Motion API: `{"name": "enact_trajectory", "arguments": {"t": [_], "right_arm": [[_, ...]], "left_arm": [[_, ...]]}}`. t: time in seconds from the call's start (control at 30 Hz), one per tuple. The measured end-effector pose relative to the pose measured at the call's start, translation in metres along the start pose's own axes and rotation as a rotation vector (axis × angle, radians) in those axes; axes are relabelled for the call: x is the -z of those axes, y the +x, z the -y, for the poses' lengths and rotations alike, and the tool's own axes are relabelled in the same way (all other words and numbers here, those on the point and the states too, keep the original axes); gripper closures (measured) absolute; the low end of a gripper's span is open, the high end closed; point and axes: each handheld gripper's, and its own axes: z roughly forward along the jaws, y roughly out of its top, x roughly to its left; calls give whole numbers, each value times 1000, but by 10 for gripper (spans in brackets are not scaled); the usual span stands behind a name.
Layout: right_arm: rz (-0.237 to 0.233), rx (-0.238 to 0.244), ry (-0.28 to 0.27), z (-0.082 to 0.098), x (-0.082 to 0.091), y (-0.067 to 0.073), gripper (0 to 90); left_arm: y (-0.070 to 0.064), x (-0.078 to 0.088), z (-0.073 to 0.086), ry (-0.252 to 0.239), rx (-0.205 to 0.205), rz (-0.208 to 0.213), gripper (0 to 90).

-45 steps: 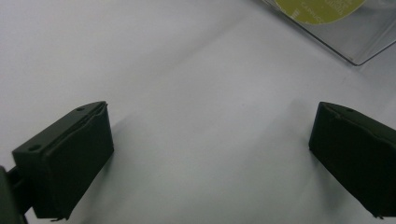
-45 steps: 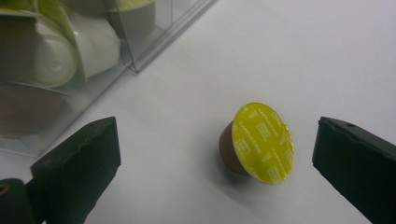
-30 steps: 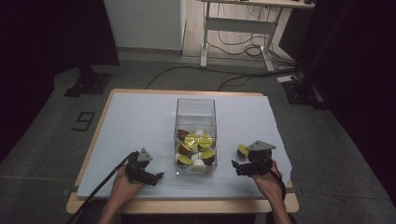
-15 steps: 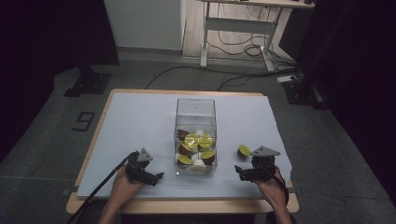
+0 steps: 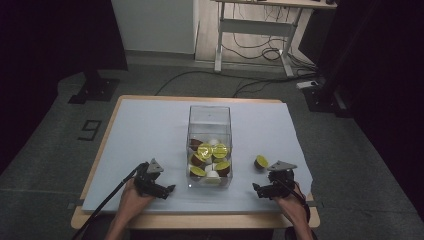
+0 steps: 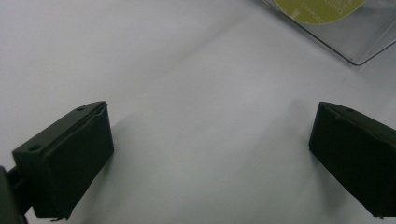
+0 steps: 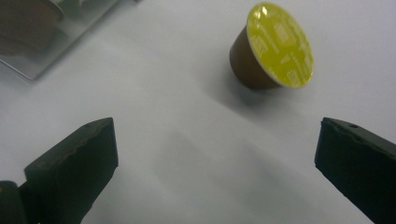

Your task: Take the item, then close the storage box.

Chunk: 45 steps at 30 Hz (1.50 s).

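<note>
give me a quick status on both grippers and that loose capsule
Left gripper open, empty, resting on table. Right gripper open, empty. Loose capsule on its side just ahead of the right fingers, outside the clear box. Nothing between.

My worktop (image 5: 150, 130) carries one clear container (image 5: 209, 145), one loose capsule (image 5: 261, 161), and my two tools.

The right gripper (image 5: 262, 190) released the capsule (image 5: 261, 161), drew back toward the table's near edge, and left it lying on its side.
</note>
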Motion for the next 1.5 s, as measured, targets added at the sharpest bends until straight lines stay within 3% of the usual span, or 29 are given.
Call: {"name": "enact_trajectory", "arguments": {"t": [0.3,0.43,0.83,1.2,1.37,1.5], "right_arm": [[-6,-7,71,5,-12,-3,0],[-35,-23,90,7,-17,-4,0],[-42,-19,54,12,-18,-4,0],[-39,-18,81,9,-18,-4,6],[-42,-16,80,7,-15,-3,33],[-26,-9,34,2,-7,0,59]], "left_arm": [[0,0,0,0,0,0,0],[0,0,0,0,0,0,0],[0,0,0,1,-1,-1,0],[-1,1,0,1,5,-7,0],[-4,3,1,3,0,26,0],[-7,8,-1,-25,-2,46,0]]}}
